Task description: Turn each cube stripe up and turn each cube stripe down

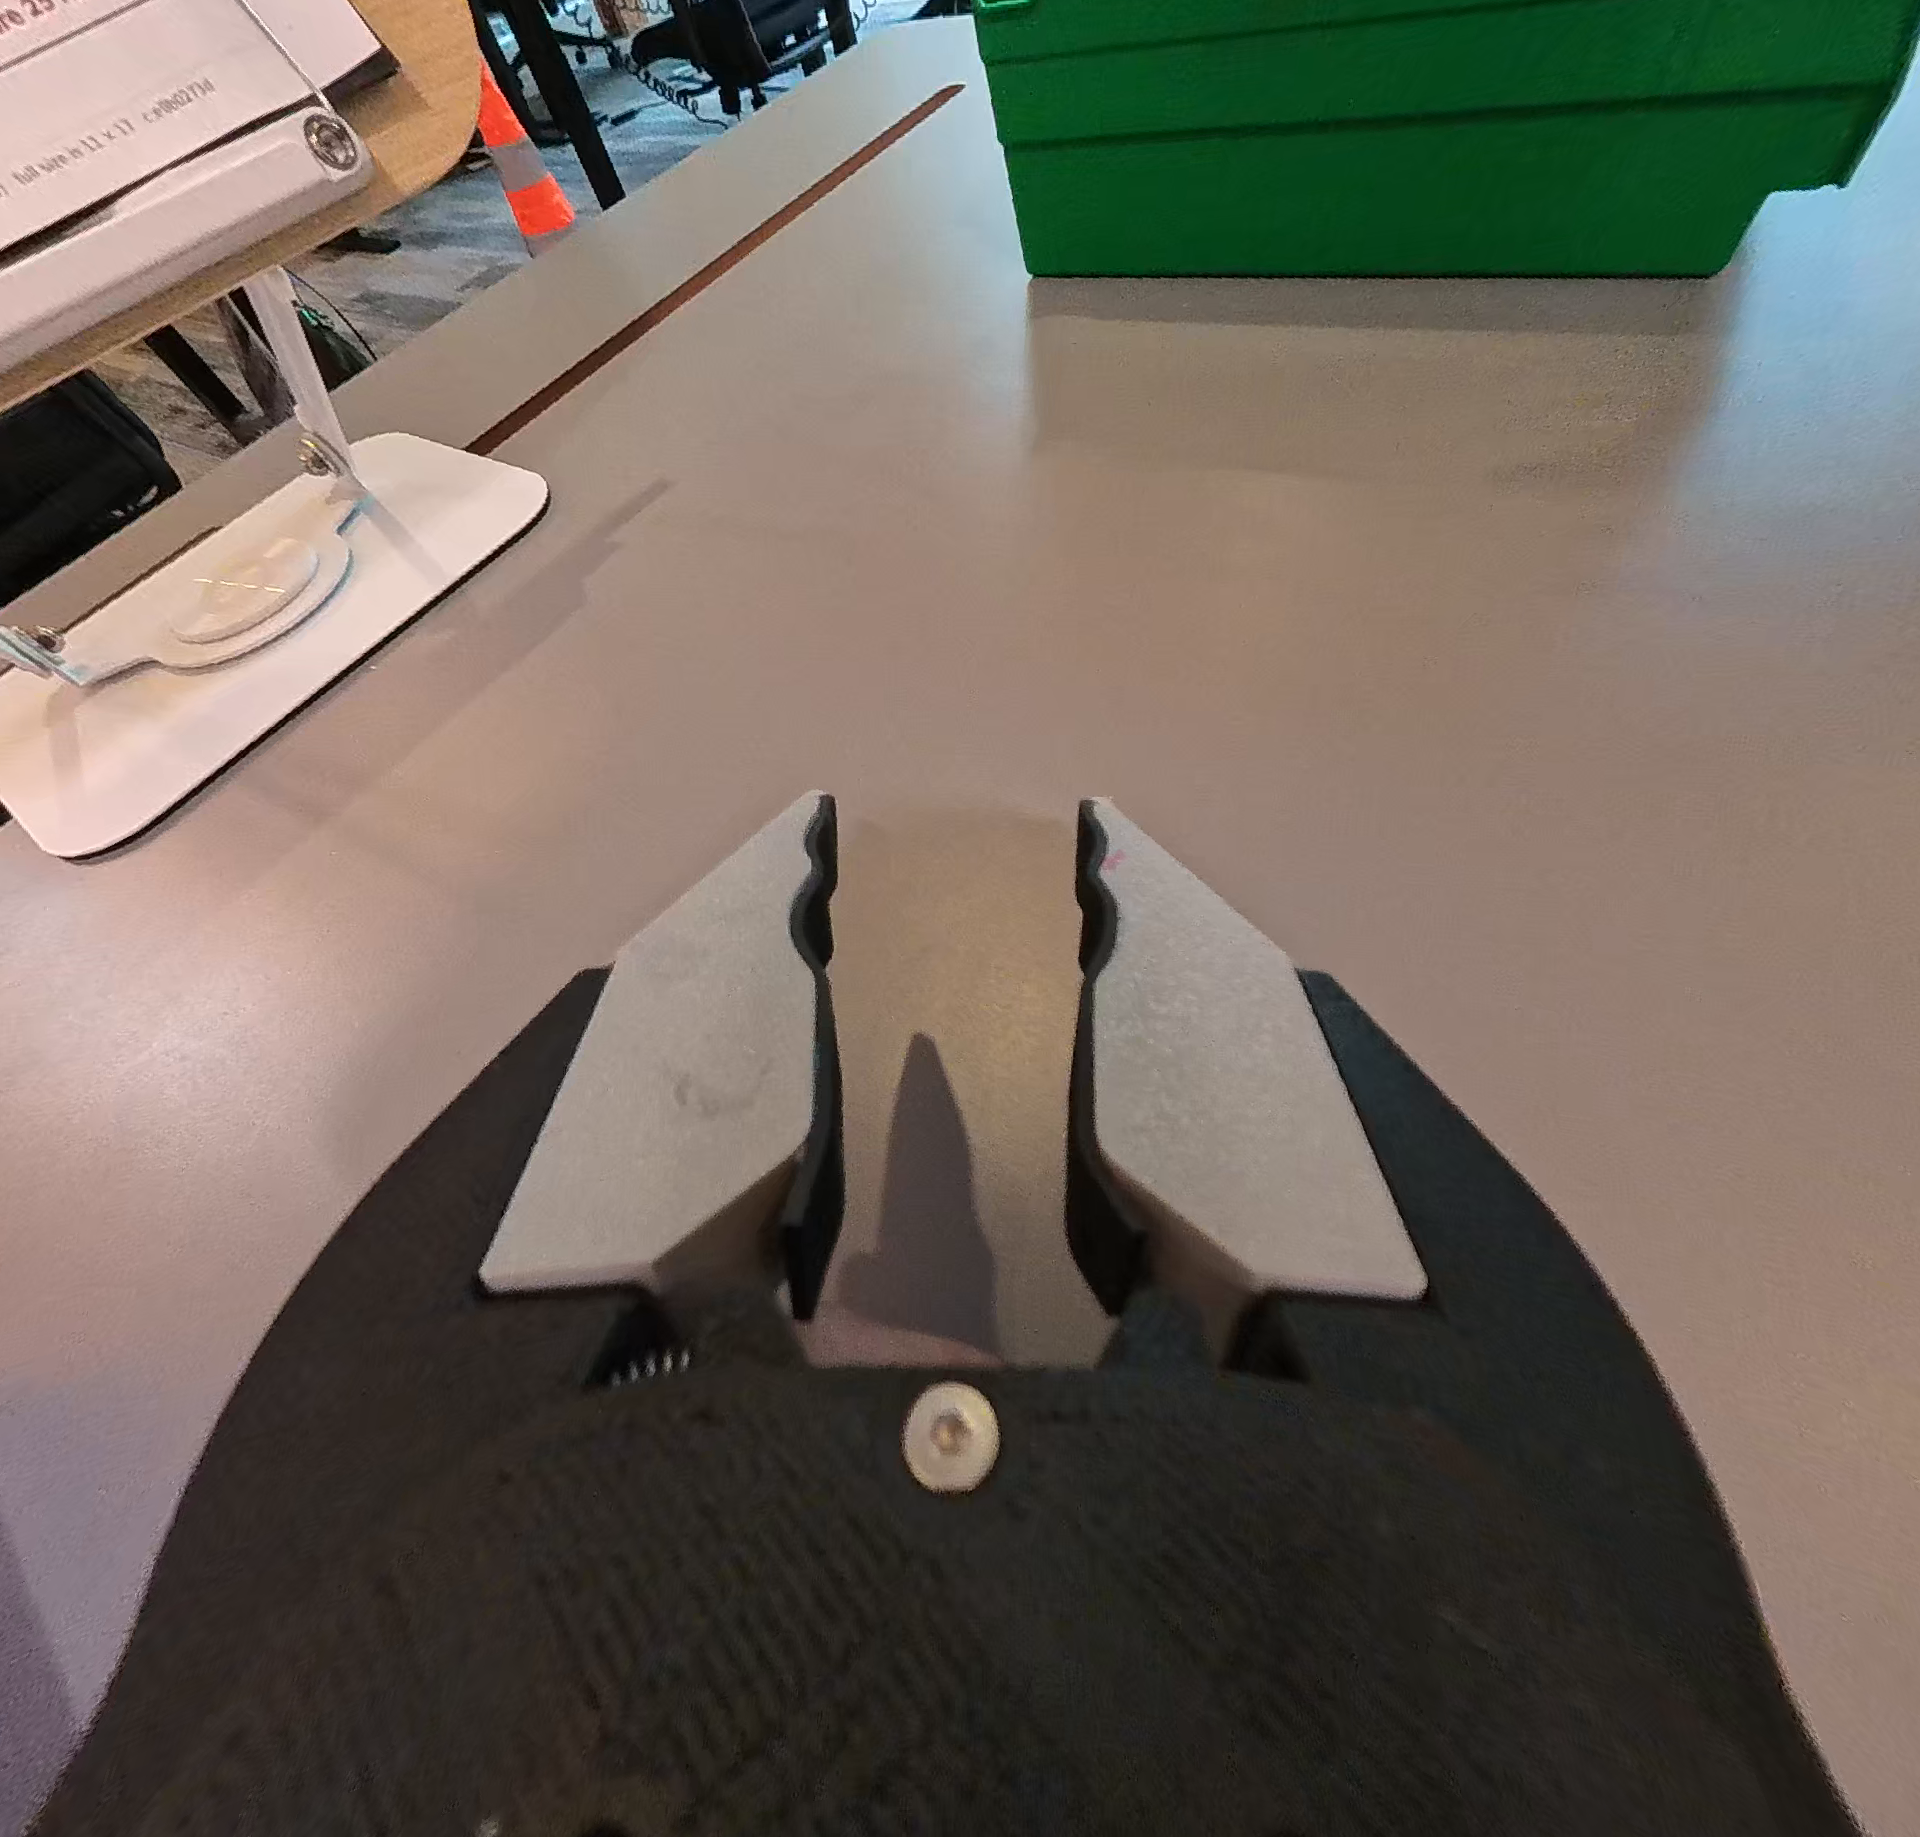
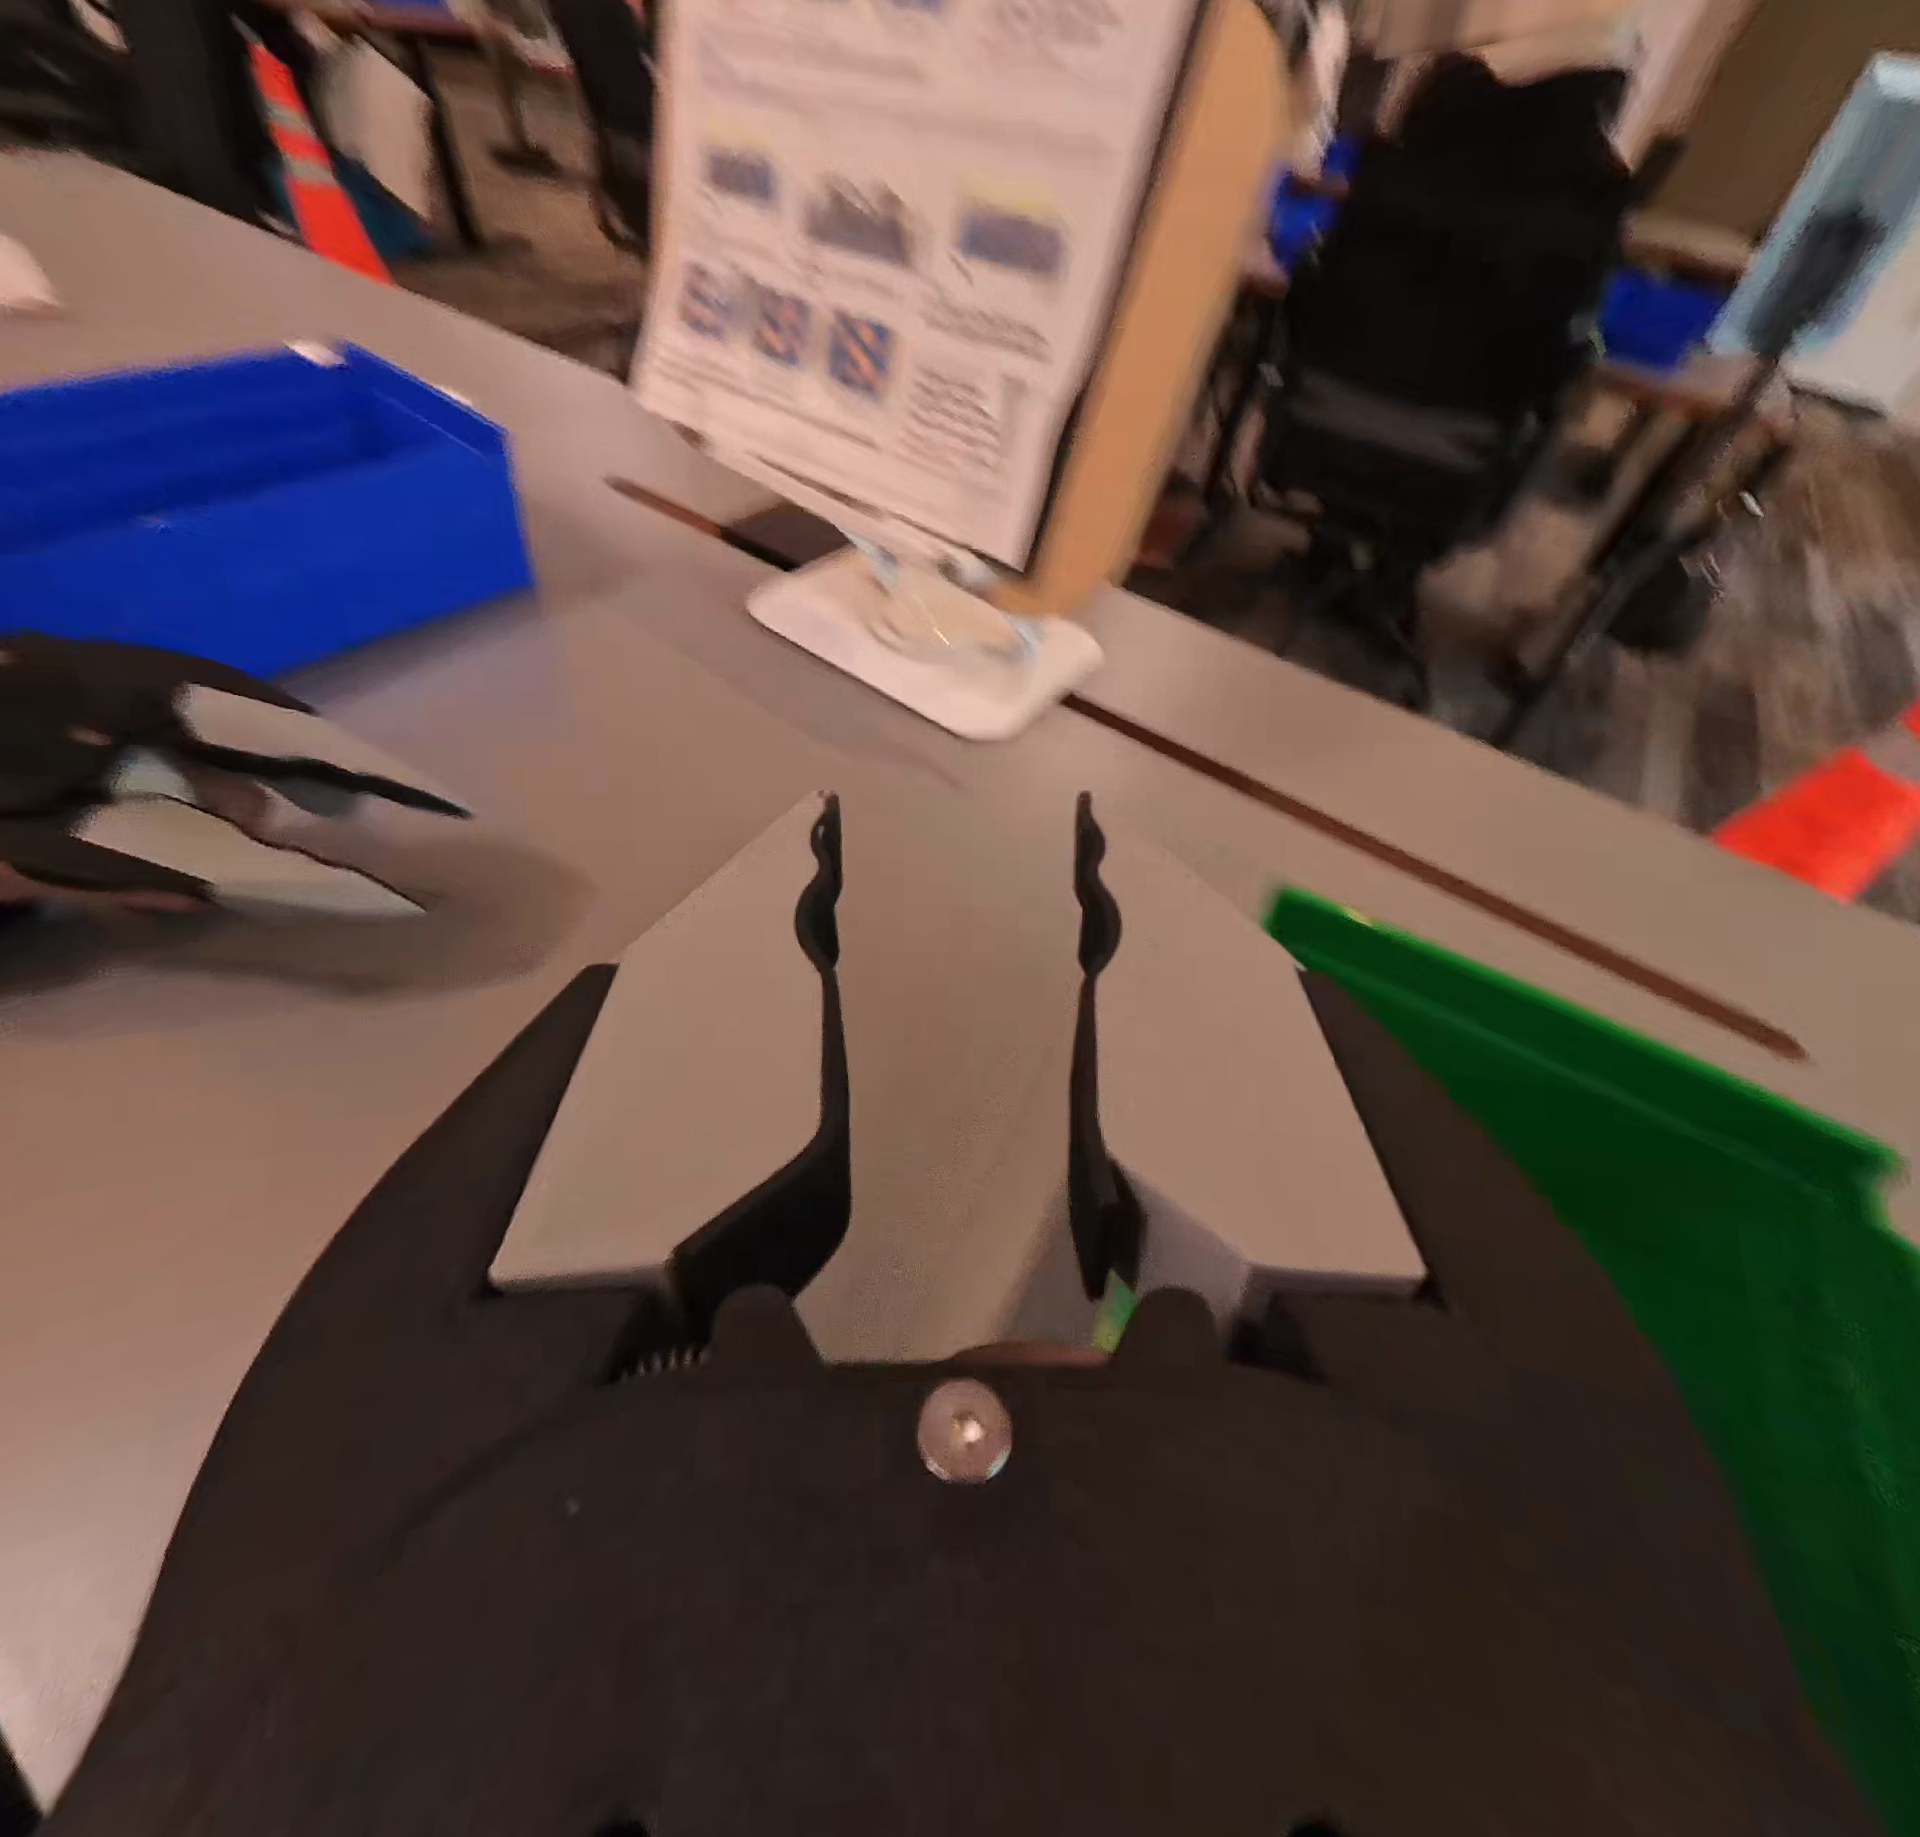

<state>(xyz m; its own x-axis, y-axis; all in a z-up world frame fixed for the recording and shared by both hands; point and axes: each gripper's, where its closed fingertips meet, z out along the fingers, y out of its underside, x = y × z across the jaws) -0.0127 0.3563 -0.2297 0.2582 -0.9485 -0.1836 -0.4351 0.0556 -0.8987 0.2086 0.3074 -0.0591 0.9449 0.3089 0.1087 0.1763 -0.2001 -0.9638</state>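
Left gripper (image 1: 954, 816): jaws parted, nothing between them, only bare table (image 1: 1247, 592) showing in the gap. It sits low over the grey top, pointing toward a green bin (image 1: 1434, 146) that stands well ahead and to the right. A white sign stand (image 1: 270, 634) rests on the table ahead-left, its printed sheet leaning above it.

Right gripper (image 2: 954, 811): jaws likewise parted and empty, table visible between the fingers. This view is motion-blurred. The green bin's rim (image 2: 1558, 1091) lies just beside the right finger, low right in the picture. A blue bin (image 2: 249, 509) stands farther off to the left. The sign stand (image 2: 925, 644) is ahead, near a dark seam (image 2: 1455, 883) that runs across the table. The left gripper (image 2: 260, 831) shows at the left edge of the right wrist view, fingers apart, close to the blue bin.

Cubes: none visible in either view. Bin interiors are hidden from these angles, so I cannot tell where the cubes lie relative to either gripper.

Background: chairs, desks, an orange cone (image 1: 525, 166).
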